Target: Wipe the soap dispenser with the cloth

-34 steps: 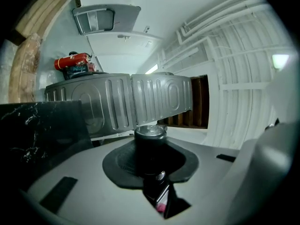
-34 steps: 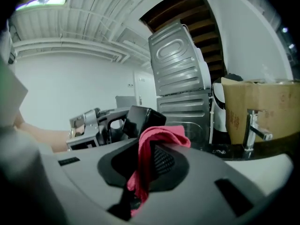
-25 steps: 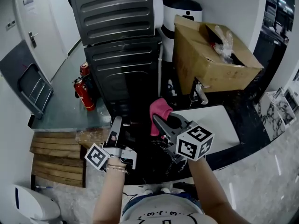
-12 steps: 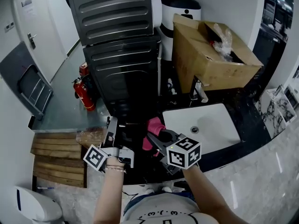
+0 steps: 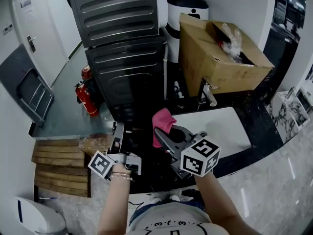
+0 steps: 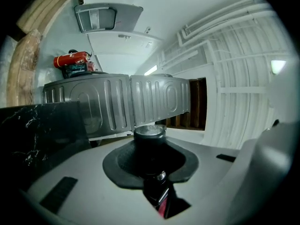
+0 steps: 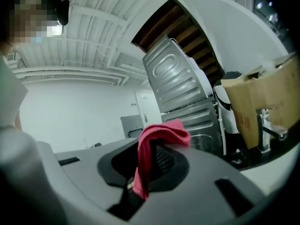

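Soap dispenser shows plainly only in the left gripper view: a dark round body with a silvery top, upright between the jaws of the left gripper, whose dark pads sit narrow and closed against its sides. From the head view the same spot is black on black, so the dispenser cannot be made out there; that view only places the left gripper at the left end of the desk, near its front edge. The right gripper view gives the other detail: a pink cloth is pinched between the jaws of the right gripper, one fold bunched above the pads and a strip hanging down in front of them. The head view shows what neither gripper view does, that the two grippers are side by side, the cloth just beside the left gripper's tip but not clearly touching anything it holds. The desk is black marbled stone with a white sink set into it to the right of the cloth and a chrome faucet behind the basin. At the desk's back right corner stands an open cardboard box. Behind the left end rise two stacked dark ribbed appliances. On the grey floor to their left stands a red fire extinguisher, with a white door beyond it and wooden slats nearer the person.
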The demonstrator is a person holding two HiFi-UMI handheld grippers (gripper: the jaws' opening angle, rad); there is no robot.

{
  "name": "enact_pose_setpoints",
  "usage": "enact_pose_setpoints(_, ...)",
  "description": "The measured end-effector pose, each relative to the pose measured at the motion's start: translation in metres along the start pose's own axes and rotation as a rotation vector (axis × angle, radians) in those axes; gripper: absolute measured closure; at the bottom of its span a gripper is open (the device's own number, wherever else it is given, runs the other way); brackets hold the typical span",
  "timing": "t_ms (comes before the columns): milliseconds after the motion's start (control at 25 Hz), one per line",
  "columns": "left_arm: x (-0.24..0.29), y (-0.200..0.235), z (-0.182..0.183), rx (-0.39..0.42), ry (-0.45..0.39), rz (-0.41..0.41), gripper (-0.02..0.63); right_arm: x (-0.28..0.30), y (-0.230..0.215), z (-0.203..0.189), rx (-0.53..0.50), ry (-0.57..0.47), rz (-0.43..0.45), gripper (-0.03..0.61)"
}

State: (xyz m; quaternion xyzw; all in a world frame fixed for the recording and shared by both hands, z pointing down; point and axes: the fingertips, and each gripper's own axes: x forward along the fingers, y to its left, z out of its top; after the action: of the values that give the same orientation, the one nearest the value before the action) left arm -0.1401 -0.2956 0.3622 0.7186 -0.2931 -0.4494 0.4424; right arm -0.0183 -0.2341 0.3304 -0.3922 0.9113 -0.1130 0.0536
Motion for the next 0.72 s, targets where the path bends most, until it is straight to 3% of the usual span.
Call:
enact_pose_setpoints(80, 0.001, -0.005, 0.002, 0.046, 0.018, -0.016, 0.522, -0.006, 0.011, -0.003, -0.04, 0.028, 0.04, 0.528)
enact_pose_setpoints(160, 0.003, -0.01, 0.0, 0.166, 0.076, -0.025, 0.522, -0.014, 0.011, -0.014, -0.084, 0.091, 0.034, 0.528)
enact_pose_setpoints(360, -0.002, 0.001, -0.012, 0.657, 0.285, 0.066, 0.52, -0.035, -0.028, -0.045, -0.072, 0.202, -0.179, 0.528)
enact_pose_setpoints(560, -0.015, 0.019, -0.052, 1.02, 0.515, 0.123, 0.52, -0.047, -0.04, -0.069, -0.099, 0.29, -0.257, 0.528)
enact_pose_setpoints(640, -0.026, 0.03, -0.073, 1.113, 0.618, 0.126, 0.52, -0.049, -0.039, -0.074, -0.096, 0.299, -0.261, 0.528)
enact_pose_setpoints(720, -0.04, 0.041, -0.09, 1.144, 0.697, 0.12, 0.522, -0.051, -0.038, -0.079, -0.096, 0.309, -0.266, 0.528)
